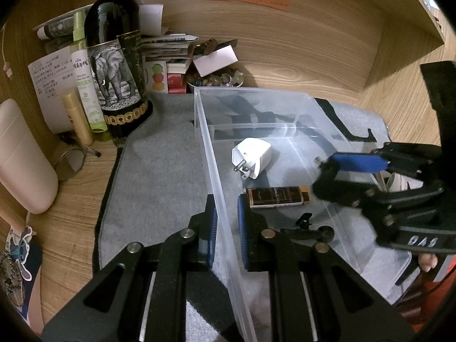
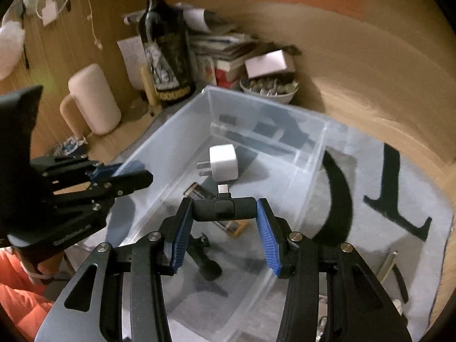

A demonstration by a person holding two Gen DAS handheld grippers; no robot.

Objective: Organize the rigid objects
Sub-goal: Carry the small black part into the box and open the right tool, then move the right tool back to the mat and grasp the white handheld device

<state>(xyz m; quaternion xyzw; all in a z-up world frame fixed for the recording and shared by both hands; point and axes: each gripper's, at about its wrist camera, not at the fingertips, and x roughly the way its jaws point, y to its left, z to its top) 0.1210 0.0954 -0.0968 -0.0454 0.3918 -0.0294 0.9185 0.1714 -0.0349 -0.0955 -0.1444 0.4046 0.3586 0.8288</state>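
Note:
A clear plastic bin sits on a grey mat. Inside lie a white plug charger, a dark lighter with gold ends and a small black clip mount. My left gripper is shut on the bin's left wall. My right gripper is shut on a black USB-C adapter and holds it above the bin's inside. The right gripper also shows in the left wrist view, over the bin's right side.
A dark wine bottle, a green spray bottle, a cream tube, stacked papers and a bowl of small items crowd the back left corner. A beige humidifier stands left. Wooden walls enclose the desk.

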